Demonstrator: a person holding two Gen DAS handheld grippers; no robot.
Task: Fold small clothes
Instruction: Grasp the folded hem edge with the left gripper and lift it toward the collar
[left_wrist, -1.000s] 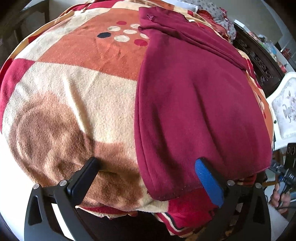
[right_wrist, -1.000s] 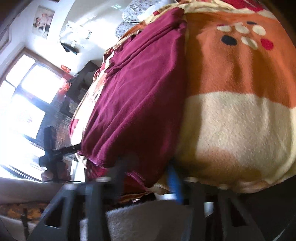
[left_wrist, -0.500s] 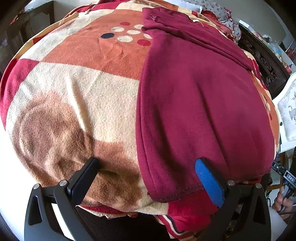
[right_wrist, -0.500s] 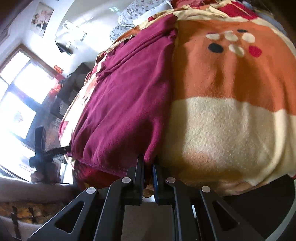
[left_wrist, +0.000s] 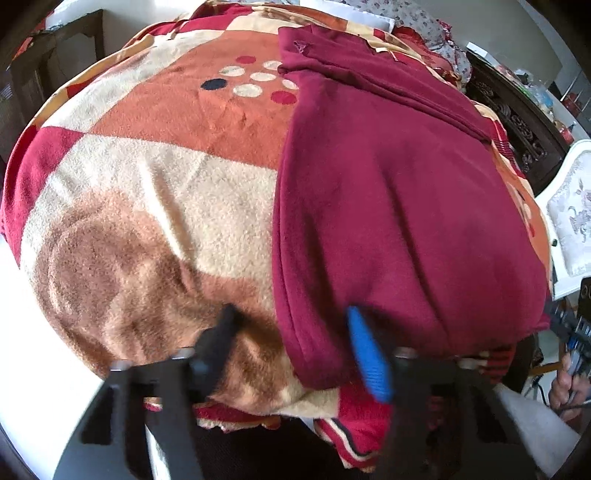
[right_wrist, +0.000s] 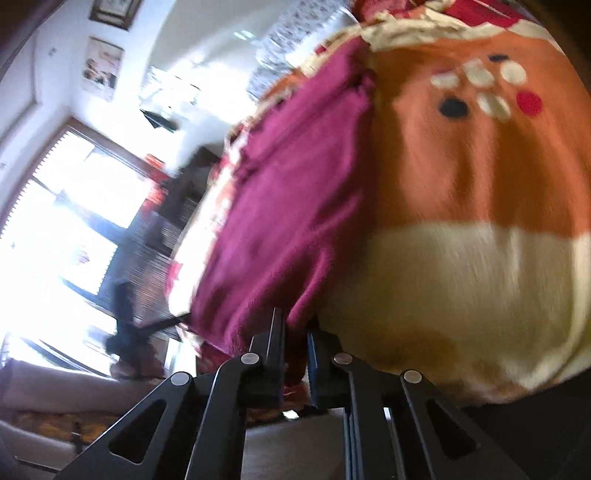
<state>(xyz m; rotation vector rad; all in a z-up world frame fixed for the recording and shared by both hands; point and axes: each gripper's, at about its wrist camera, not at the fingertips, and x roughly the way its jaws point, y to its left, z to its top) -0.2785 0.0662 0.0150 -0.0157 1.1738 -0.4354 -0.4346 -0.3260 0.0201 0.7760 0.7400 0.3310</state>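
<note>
A maroon garment lies spread on a patterned orange, cream and red blanket. My left gripper is partly closed around the garment's near left hem corner, the black finger on the blanket and the blue finger on the cloth; its image is blurred. In the right wrist view the garment runs down to my right gripper, which is shut on its near corner and holds it slightly lifted off the blanket.
A dark carved cabinet and a white cushioned chair stand to the right of the bed. A person's hand shows at the lower right. A bright window and dark furniture fill the left of the right wrist view.
My left gripper's fingers have narrowed around the hem corner. My right gripper closed on the other corner about half a second ago and has since lifted it, with motion blur.
</note>
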